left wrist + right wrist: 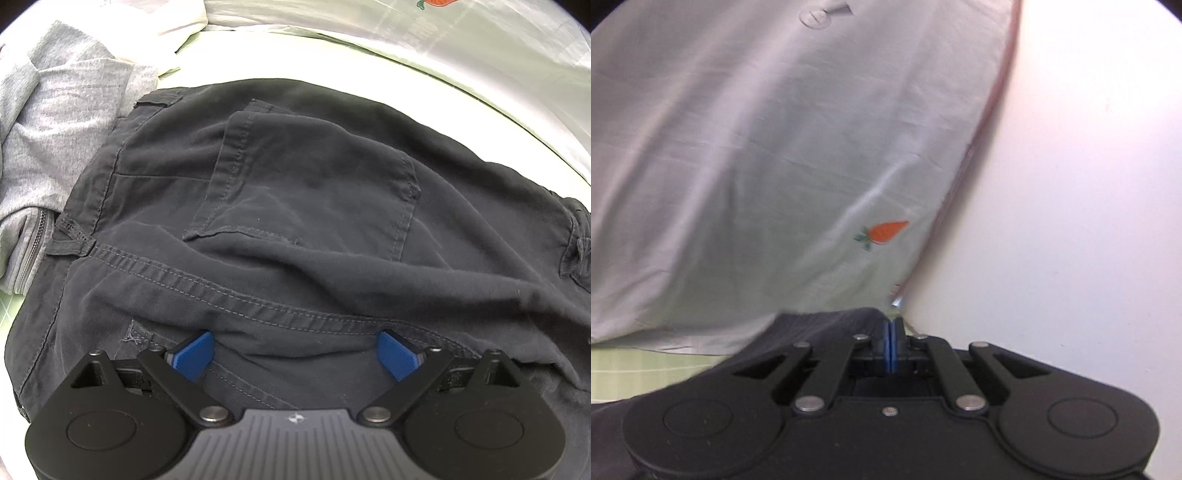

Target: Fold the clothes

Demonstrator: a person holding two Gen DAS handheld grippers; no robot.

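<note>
Dark navy trousers (295, 184) lie rumpled on the bed, seat side up, with a back pocket (314, 184) showing. My left gripper (295, 352) hovers low over their near part, open wide, its blue pads (194, 354) apart and a fold of the cloth bulging between them. In the right wrist view my right gripper (890, 343) is shut, its blue pads pressed together. A piece of the dark trousers (820, 325) rises to the fingertips from the left and seems pinched there.
A grey zip-up garment (55, 129) lies crumpled left of the trousers. A pale quilt (757, 147) with an orange carrot (886, 232) bulks behind. A white wall (1071, 184) stands to the right, and the green checked sheet (646, 365) shows below.
</note>
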